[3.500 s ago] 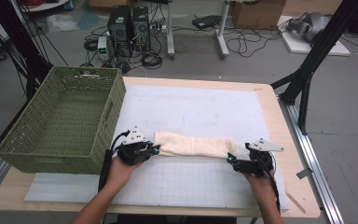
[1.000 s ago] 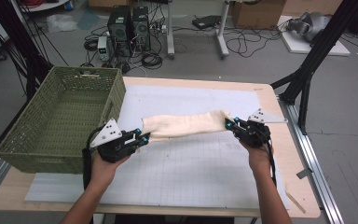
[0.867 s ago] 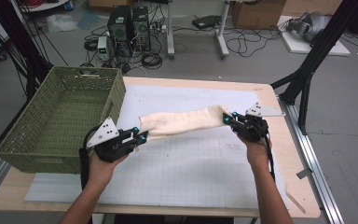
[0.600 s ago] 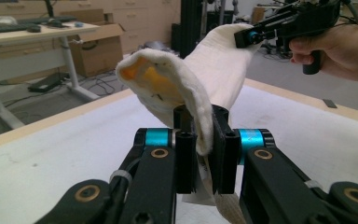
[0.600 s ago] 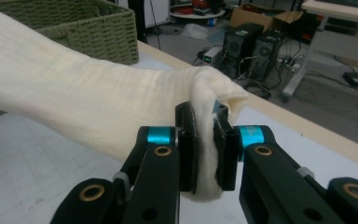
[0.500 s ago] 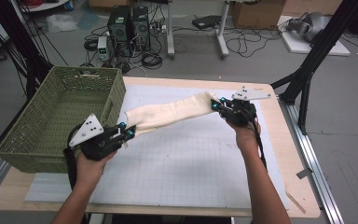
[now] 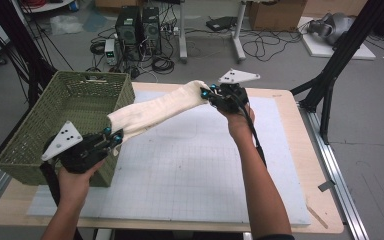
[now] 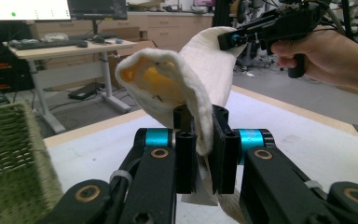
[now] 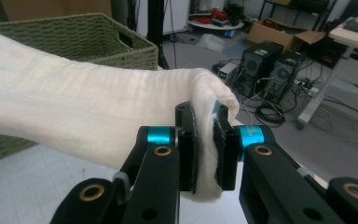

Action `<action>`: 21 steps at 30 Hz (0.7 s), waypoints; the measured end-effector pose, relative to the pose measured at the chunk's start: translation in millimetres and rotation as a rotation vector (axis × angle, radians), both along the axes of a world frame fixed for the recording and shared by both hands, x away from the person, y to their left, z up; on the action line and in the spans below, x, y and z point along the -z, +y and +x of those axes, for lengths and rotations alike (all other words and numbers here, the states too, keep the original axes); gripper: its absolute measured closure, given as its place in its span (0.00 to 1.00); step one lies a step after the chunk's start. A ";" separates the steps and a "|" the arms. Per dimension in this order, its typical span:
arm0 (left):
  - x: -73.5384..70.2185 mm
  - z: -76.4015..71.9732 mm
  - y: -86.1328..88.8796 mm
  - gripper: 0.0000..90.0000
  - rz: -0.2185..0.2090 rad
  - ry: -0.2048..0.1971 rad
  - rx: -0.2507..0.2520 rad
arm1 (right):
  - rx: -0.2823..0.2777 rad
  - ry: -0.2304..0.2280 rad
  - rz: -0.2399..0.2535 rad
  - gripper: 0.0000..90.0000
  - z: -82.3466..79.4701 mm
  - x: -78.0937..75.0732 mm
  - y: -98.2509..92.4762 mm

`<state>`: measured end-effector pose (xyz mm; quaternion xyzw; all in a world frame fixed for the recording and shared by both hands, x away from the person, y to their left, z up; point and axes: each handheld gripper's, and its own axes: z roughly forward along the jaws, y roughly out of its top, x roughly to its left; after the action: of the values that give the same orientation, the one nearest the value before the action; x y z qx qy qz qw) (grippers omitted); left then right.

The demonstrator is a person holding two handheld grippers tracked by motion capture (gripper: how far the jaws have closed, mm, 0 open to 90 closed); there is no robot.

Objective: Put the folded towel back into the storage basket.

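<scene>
Cream folded towel (image 7: 155, 111) slung aloft, left gripper (image 7: 111, 138) and right gripper (image 7: 208, 93) each clamped on an end; green wicker basket (image 7: 55, 125) alongside, likely next, drop pending.

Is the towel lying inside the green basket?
No, the towel hangs in the air, stretched between the left gripper and the right gripper, beside the basket.

1. The cream, nubbly terry-cloth towel (image 7: 155, 107) looks soft and matt.
2. The olive-green woven wicker basket (image 7: 55, 115) at 9 o'clock is rough-textured.
3. The white gridded mat (image 7: 195, 175) looks smooth over the pale wooden table (image 7: 325, 200).
</scene>
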<state>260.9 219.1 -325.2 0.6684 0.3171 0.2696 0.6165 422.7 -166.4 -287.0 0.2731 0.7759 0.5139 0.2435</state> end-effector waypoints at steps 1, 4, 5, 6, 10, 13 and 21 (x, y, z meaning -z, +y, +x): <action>-0.6 -1.0 3.4 0.91 -0.001 -0.001 -0.008 | -0.004 -0.003 -0.002 0.91 2.6 -1.7 5.2; -1.6 -3.8 13.2 0.91 -0.013 0.000 -0.032 | -0.022 -0.005 -0.009 0.91 10.3 -4.4 22.1; -1.9 -4.6 16.6 0.91 -0.015 -0.001 -0.040 | -0.027 -0.003 -0.015 0.91 12.9 -5.1 28.0; -2.3 -5.6 19.6 0.91 -0.019 -0.003 -0.048 | -0.030 -0.010 -0.018 0.91 15.3 -5.7 33.6; -4.5 -10.3 32.0 0.91 -0.021 -0.007 -0.077 | -0.048 -0.010 -0.012 0.91 23.9 -9.5 54.9; -5.0 -13.7 42.0 0.91 -0.027 -0.003 -0.097 | -0.065 -0.009 -0.003 0.91 28.8 -12.0 70.0; -5.1 -24.7 65.4 0.91 -0.042 -0.011 -0.171 | -0.106 -0.023 -0.010 0.91 41.4 -21.6 114.2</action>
<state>236.2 284.5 -320.2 0.6243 0.3752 0.3183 0.6068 464.1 -52.2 -265.3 0.2243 0.7890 0.5253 0.2264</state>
